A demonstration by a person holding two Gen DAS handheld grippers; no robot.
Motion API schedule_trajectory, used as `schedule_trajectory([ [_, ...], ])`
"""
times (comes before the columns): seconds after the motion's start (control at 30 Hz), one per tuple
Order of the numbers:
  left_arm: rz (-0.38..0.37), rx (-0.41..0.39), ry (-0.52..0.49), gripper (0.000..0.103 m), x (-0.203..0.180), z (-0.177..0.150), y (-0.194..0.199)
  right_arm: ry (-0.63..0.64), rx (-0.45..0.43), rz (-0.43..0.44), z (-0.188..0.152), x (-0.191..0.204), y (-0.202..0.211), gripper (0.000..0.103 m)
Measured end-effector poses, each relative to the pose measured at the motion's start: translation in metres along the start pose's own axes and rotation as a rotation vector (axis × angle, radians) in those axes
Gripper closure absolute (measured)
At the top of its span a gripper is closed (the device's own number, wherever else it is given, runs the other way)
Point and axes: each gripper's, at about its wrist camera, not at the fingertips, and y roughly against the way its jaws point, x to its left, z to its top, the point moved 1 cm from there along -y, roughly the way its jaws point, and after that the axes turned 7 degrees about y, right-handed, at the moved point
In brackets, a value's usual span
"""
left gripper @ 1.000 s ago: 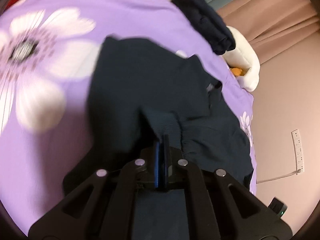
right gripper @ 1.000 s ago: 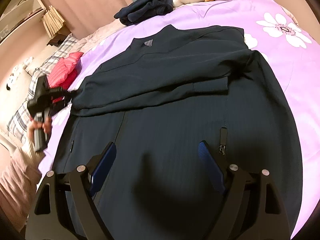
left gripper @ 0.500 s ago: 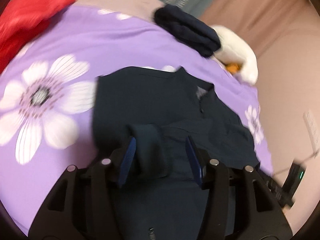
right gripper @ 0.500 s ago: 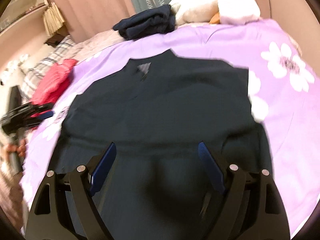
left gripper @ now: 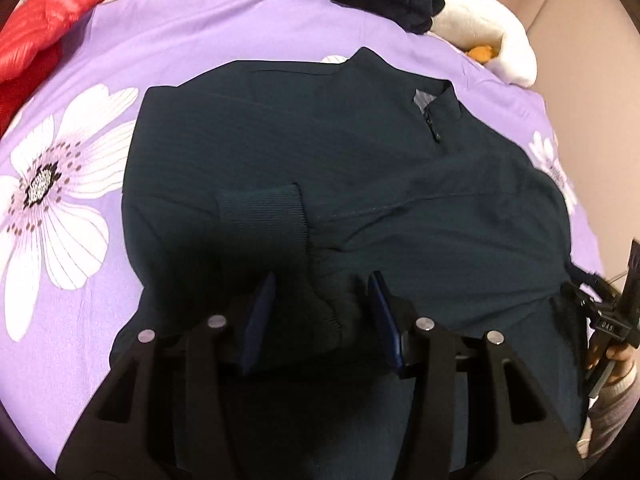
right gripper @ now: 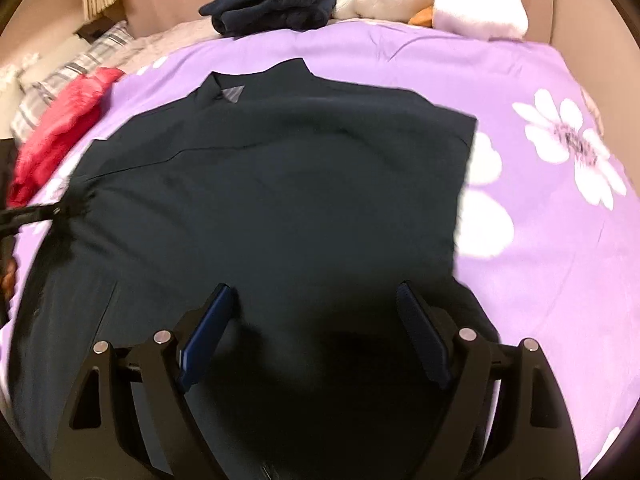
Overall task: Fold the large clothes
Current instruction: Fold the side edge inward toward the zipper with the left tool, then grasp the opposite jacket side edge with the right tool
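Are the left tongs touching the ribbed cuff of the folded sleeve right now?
Apart. The left wrist view shows the left tongs open, with dark jacket fabric visible between their blue tips and the ribbed cuff lying farther up.

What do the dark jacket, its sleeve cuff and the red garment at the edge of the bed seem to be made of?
Dark jacket: probably a thin woven synthetic, matte and smooth, lying flat with soft creases.
Sleeve cuff: ribbed knit, with fine parallel ridges, likely elastic.
Red garment: looks like glossy nylon with padding, shiny and puffy.

Both wrist views close above, looking down-forward, sharing the dark jacket (left gripper: 320,168) on the bedspread (right gripper: 540,240)
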Motion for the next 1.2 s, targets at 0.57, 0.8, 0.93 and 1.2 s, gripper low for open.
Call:
schedule_trajectory([
  [0.57, 0.037, 0.005, 0.012, 0.053, -0.004, 0.005, -0.01, -0.558, -0.041, 0.163, 0.1, -0.124, -0.065, 0.092],
  [0.8, 0.061, 0.026, 0.02, 0.049, -0.01, 0.011, -0.016, -0.438, -0.033, -0.012, 0.103, -0.133, -0.066, 0.094],
  [0.93, 0.081, 0.038, -0.008, 0.041, -0.017, 0.011, -0.019, -0.316, -0.134, -0.101, 0.11, -0.11, -0.029, 0.076],
  [1.2, 0.106, 0.026, -0.033, 0.032, -0.023, 0.007, -0.022, 0.054, -0.056, 0.007, 0.073, -0.02, 0.002, 0.068],
])
